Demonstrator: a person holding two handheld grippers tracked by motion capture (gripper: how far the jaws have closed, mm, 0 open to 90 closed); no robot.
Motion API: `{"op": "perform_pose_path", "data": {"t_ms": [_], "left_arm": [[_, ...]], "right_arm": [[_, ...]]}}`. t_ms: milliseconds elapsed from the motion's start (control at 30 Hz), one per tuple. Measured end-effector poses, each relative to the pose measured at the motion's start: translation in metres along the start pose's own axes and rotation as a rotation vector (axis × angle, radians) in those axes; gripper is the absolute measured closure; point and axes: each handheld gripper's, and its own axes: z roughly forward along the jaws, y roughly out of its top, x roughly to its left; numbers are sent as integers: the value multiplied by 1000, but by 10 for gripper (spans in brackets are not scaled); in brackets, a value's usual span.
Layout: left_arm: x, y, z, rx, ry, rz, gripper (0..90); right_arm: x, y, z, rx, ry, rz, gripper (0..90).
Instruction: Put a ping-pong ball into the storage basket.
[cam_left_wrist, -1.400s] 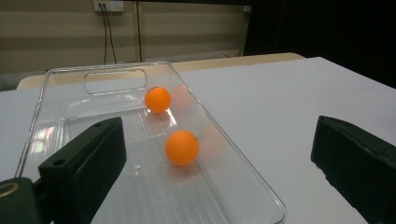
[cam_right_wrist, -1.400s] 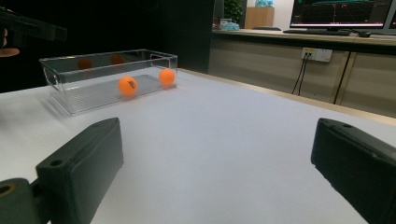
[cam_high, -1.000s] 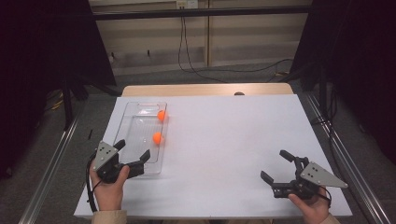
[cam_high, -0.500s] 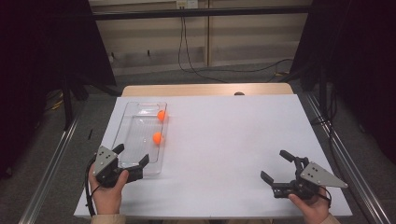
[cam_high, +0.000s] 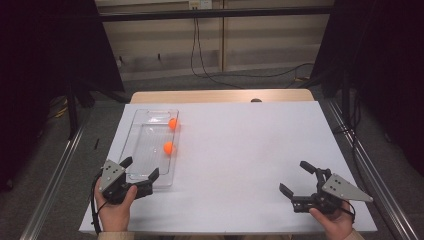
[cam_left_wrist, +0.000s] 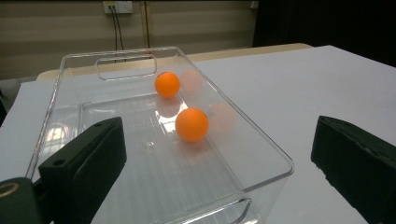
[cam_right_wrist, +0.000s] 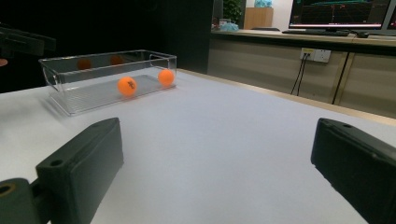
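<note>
White table, clear tray holding two orange balls just ahead of spread left gripper, right gripper spread, well apart.

Your left claw pulled back toward you, now at tray near end, one jaw inside, one outside.

My high view looked down and forward over the whole table; each gripper view sat low, close to the surface — both caught the clear tray with its orange balls.
</note>
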Motion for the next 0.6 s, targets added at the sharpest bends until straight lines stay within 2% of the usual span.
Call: {"op": "perform_pose_path", "data": {"t_ms": [167,267,367,600], "left_arm": [[0,-2,0,-5,14,-16,33],[1,-4,0,-6,3,-16,33],[1,-5,-1,-4,9,-23,33],[2,-6,-2,-5,17,-12,33]], "right_arm": [[0,0,0,1,-2,-2,17],[0,0,0,-1,1,-2,17],[0,0,-1,-2,0,-1,17],[0,0,0,-1,0,-1,17]]}}
